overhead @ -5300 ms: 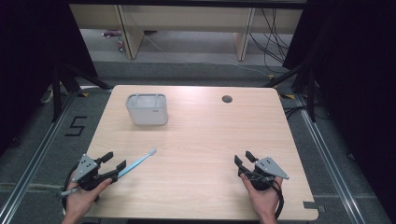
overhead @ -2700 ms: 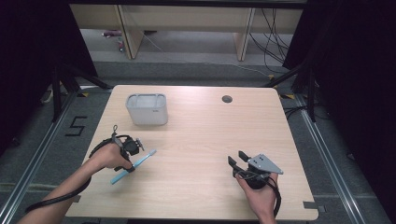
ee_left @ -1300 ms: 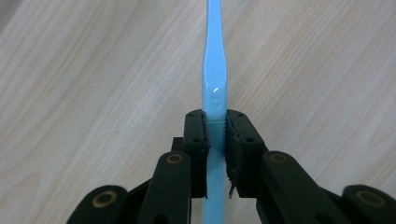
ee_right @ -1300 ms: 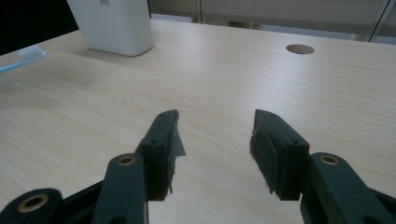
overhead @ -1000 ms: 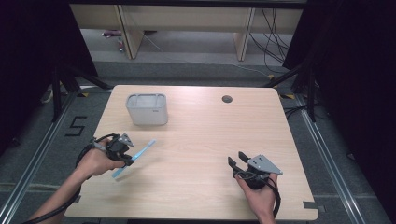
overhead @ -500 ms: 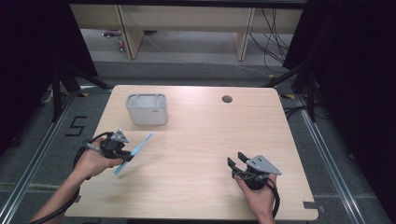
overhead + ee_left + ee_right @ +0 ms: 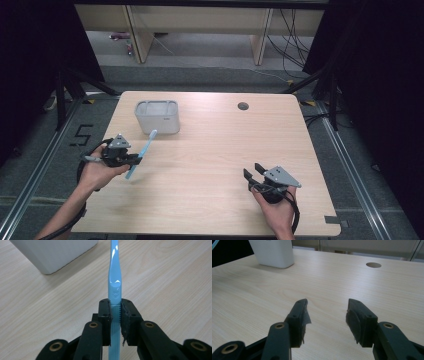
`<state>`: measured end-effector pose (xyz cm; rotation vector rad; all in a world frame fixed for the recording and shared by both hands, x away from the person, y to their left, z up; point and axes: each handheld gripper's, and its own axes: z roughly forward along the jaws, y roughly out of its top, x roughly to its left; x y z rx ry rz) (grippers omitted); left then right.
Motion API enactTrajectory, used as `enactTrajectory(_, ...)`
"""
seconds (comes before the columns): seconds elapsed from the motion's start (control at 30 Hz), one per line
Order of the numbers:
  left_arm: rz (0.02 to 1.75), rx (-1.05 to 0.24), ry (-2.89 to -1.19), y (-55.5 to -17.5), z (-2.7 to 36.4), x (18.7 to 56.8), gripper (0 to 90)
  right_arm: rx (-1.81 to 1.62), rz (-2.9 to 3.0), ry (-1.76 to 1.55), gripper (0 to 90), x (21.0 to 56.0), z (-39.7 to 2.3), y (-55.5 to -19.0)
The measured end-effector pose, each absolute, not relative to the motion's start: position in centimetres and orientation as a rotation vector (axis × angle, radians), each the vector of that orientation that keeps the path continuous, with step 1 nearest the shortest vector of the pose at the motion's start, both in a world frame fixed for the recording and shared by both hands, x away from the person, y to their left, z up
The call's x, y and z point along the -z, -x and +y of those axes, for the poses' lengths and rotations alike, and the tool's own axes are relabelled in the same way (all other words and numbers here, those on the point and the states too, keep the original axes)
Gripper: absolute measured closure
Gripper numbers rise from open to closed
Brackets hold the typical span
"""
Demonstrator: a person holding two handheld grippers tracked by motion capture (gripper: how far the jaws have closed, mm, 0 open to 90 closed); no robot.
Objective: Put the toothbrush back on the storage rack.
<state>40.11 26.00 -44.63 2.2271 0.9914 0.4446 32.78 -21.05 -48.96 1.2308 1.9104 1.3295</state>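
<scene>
Left gripper (image 7: pixel 115 315) around slim, glossy light-blue toothbrush (image 7: pixel 114 277)

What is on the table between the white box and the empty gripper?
Nothing: in the high view, bare wood of the table runs from the white box to the right gripper. The blue toothbrush is off to the side.

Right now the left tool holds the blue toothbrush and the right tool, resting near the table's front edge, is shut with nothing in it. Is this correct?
Not quite: the right tool is open, its jaws standing apart with nothing between them, as the right gripper view shows. The rest holds: the left tool grips the blue toothbrush, and the right one rests near the table's front edge.
</scene>
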Motion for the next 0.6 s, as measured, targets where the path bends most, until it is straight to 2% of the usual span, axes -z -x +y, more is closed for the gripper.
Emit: enactTrajectory(0.6, 1.01, -0.534, -2.047, -40.32, 26.63, 44.76, 78.3, -1.314, 1.906, -1.179, 51.1, 48.98, -21.37, -33.0)
